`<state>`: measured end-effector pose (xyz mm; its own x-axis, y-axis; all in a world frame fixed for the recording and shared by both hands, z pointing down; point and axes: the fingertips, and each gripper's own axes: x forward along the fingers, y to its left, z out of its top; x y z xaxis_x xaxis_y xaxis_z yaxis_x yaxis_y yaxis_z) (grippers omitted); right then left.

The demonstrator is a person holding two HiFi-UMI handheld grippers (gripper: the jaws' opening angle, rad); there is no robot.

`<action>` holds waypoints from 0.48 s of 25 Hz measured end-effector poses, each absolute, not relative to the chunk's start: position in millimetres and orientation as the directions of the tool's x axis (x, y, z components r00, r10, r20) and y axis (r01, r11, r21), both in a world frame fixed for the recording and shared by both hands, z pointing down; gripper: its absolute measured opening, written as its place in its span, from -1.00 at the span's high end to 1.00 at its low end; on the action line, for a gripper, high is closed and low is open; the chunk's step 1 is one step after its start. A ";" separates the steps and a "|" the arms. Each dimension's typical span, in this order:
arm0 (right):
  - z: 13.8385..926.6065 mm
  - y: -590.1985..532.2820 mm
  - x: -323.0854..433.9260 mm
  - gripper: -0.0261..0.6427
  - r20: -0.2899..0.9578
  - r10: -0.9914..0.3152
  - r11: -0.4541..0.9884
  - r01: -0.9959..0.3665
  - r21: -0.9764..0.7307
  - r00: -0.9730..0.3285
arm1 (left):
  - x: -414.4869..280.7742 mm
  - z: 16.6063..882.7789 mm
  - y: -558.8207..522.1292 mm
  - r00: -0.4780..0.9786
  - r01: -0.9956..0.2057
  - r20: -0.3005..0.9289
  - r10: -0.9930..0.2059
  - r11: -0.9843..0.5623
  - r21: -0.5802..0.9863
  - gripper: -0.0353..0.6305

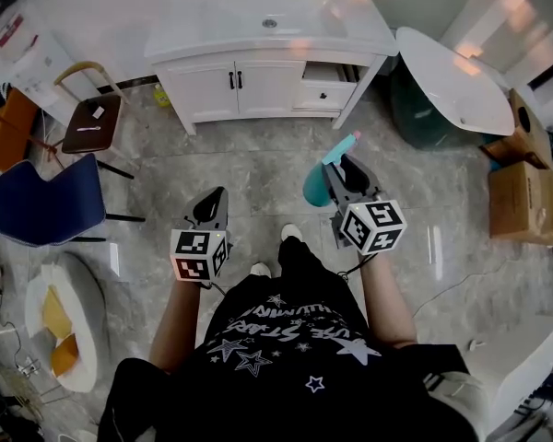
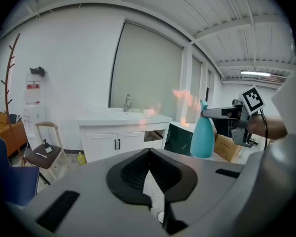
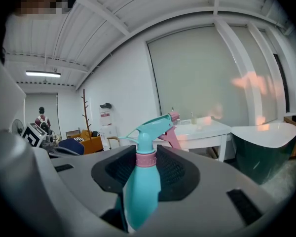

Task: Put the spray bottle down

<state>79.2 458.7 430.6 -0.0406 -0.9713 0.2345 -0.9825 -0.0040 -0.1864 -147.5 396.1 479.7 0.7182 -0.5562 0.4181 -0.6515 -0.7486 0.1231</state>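
Observation:
A teal spray bottle (image 1: 319,180) with a pink collar and pink nozzle tip hangs above the floor, upright, in front of the person. My right gripper (image 1: 343,175) is shut on the spray bottle (image 3: 140,181), its jaws pressing just below the pink collar. From the left gripper view the same spray bottle (image 2: 203,136) shows off to the right, apart from that gripper. My left gripper (image 1: 209,208) is held lower left of the bottle, its jaws (image 2: 150,189) nearly together with nothing between them.
A white vanity with a sink (image 1: 269,26) stands ahead. A white-topped dark green tub (image 1: 445,86) is at the right, cardboard boxes (image 1: 527,201) beyond it. A brown chair (image 1: 92,122) and a blue chair (image 1: 48,201) stand at the left. Grey tiled floor (image 1: 258,173) lies below.

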 end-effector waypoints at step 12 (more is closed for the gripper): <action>447.0 407.1 86.9 0.50 0.220 -0.973 0.019 -0.972 -0.232 -0.072 | -145.1 491.2 355.3 0.693 -0.673 0.433 -0.576 -0.732 0.104 0.85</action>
